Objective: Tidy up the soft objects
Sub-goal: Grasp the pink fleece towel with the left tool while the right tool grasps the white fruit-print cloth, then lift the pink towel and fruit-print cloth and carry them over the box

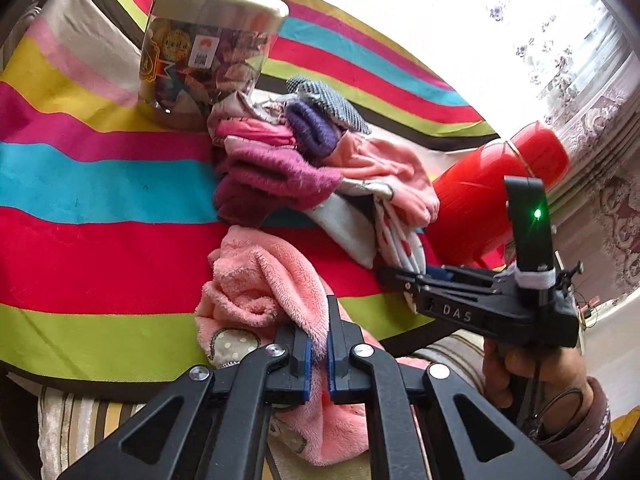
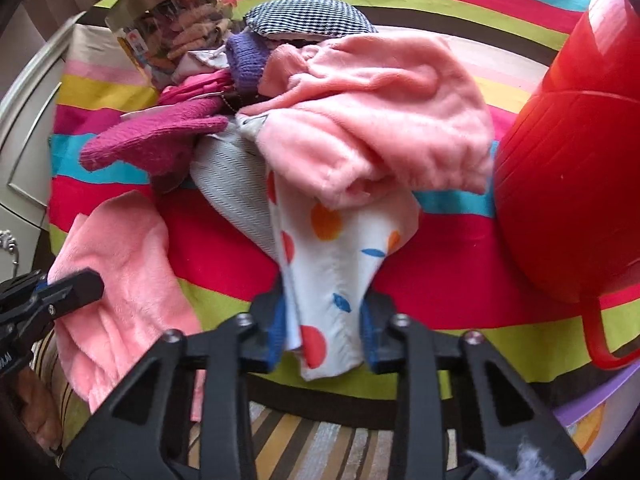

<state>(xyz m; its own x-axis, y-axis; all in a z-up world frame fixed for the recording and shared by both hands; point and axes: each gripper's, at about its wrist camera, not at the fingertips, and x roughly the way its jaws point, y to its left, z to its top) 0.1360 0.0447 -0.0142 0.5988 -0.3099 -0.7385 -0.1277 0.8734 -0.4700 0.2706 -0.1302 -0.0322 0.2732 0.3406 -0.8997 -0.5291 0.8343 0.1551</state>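
Note:
A pile of soft things [image 1: 304, 156] lies on the striped cloth [image 1: 80, 184]: a magenta fuzzy sock [image 1: 276, 176], a purple sock [image 1: 310, 128], a checked piece [image 1: 328, 100] and a pink fleece piece [image 2: 376, 120]. My left gripper [image 1: 319, 344] is shut on a pink fleece cloth [image 1: 256, 280] at the near edge. My right gripper [image 2: 324, 320] holds the end of a white dotted cloth [image 2: 332, 272] between its jaws; the cloth runs back under the pile. The right gripper also shows in the left wrist view [image 1: 400, 276].
A tall jar with a metal lid [image 1: 200, 48] stands behind the pile. A red plastic basket [image 2: 572, 160] lies on its side at the right. A striped surface [image 2: 312, 440] lies under the cloth's near edge.

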